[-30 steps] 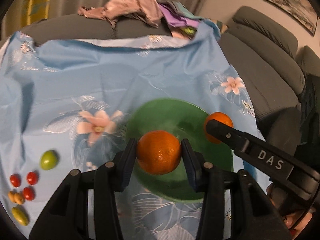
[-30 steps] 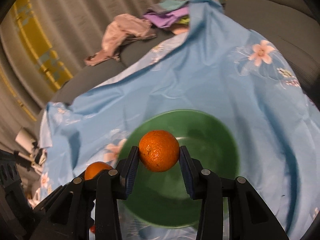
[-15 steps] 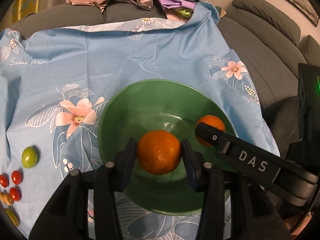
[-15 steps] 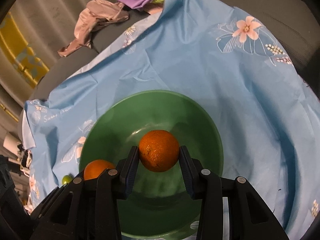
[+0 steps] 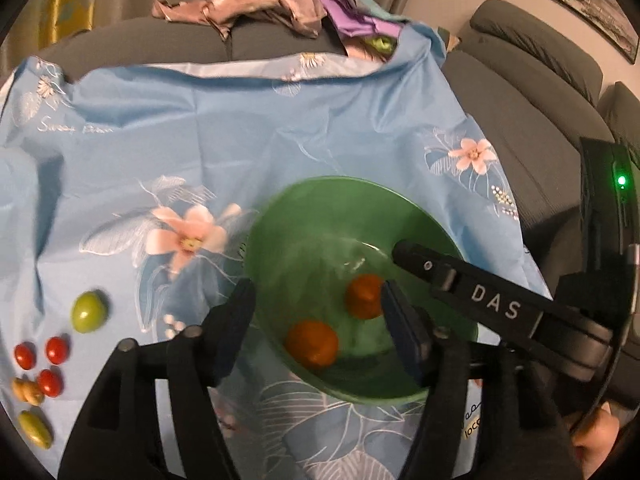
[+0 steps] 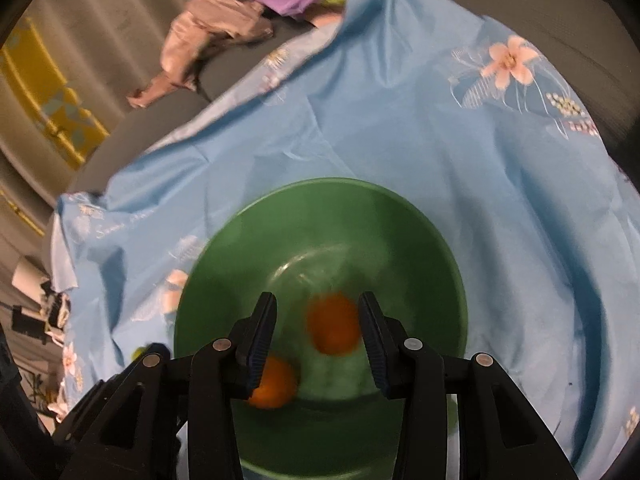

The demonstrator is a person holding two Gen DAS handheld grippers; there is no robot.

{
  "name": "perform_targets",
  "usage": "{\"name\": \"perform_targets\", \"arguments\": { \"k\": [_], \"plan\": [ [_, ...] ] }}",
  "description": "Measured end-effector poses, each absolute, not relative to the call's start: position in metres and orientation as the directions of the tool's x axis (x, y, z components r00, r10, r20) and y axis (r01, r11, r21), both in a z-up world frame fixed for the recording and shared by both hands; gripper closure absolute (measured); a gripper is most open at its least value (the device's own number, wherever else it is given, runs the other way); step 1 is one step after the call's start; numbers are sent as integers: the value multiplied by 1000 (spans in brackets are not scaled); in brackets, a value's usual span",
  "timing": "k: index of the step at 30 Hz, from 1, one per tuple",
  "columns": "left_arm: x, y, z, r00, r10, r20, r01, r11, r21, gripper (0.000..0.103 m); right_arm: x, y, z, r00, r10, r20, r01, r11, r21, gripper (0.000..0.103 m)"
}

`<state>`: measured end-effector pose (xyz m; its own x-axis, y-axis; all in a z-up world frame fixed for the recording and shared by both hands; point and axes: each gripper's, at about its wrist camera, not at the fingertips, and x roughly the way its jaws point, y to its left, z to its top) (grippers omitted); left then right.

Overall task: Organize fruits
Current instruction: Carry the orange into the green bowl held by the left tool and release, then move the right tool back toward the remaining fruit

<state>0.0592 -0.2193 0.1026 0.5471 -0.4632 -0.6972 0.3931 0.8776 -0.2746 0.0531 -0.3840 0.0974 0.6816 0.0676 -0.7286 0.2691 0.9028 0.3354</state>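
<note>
Blue flowered cloth (image 5: 248,132) covers the sofa, bearing a green bowl (image 5: 304,216). Two oranges lie loose inside it: one (image 5: 312,343) below the left gripper (image 5: 316,320), whose jaws are opening wide with nothing between the pads; the other (image 6: 333,326) blurred, between the right gripper's (image 6: 318,336) narrowly parted pads, apparently untouched. Small fruits (image 5: 44,356) sit well left of the bowl; bare cloth beyond its far rim.

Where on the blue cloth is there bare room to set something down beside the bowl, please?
The widest bare patch is the cloth beyond the bowl, up to the clothes pile. A second lies right of the bowl in the right view. Crowded: the near-left corner, with the green fruit and red ones, and the bowl, holding two oranges under both grippers.
</note>
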Motion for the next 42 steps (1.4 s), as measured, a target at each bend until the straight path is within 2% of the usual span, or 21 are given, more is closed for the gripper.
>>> {"name": "perform_targets", "arguments": {
  "k": [2,3,7,12,17,24,27,31,42],
  "plan": [
    [55,-206,107,557,-460,-691,372,883,-287,34,53,-379,99,691,51,-721,267,909,321,49],
    [54,-199,108,562,-460,-688,363,884,-295,33,55,-377,98,694,53,-718,265,908,324,47],
    [41,-148,113,595,-441,-672,281,898,-340,31,64,-360,91,699,84,-710,227,915,332,47],
    [22,-80,116,638,-355,-683,160,929,-334,30,76,-328,76,690,-18,-724,193,968,160,47],
    [-2,-19,115,669,-238,-704,53,960,-274,29,84,-319,58,638,-62,-768,229,967,112,47],
    [-19,42,103,690,-191,-699,-59,946,-318,27,86,-305,56,645,-158,-748,233,973,-5,47],
    [-17,54,95,679,-171,-714,-105,940,-325,27,83,-295,55,637,-213,-741,233,969,-79,47],
    [-18,63,93,675,-189,-713,-106,932,-348,27,75,-281,58,622,-213,-753,187,975,-122,47],
    [-18,63,88,652,-193,-733,-104,935,-338,27,46,-256,53,594,-124,-795,98,992,-81,47]
  ]
}}
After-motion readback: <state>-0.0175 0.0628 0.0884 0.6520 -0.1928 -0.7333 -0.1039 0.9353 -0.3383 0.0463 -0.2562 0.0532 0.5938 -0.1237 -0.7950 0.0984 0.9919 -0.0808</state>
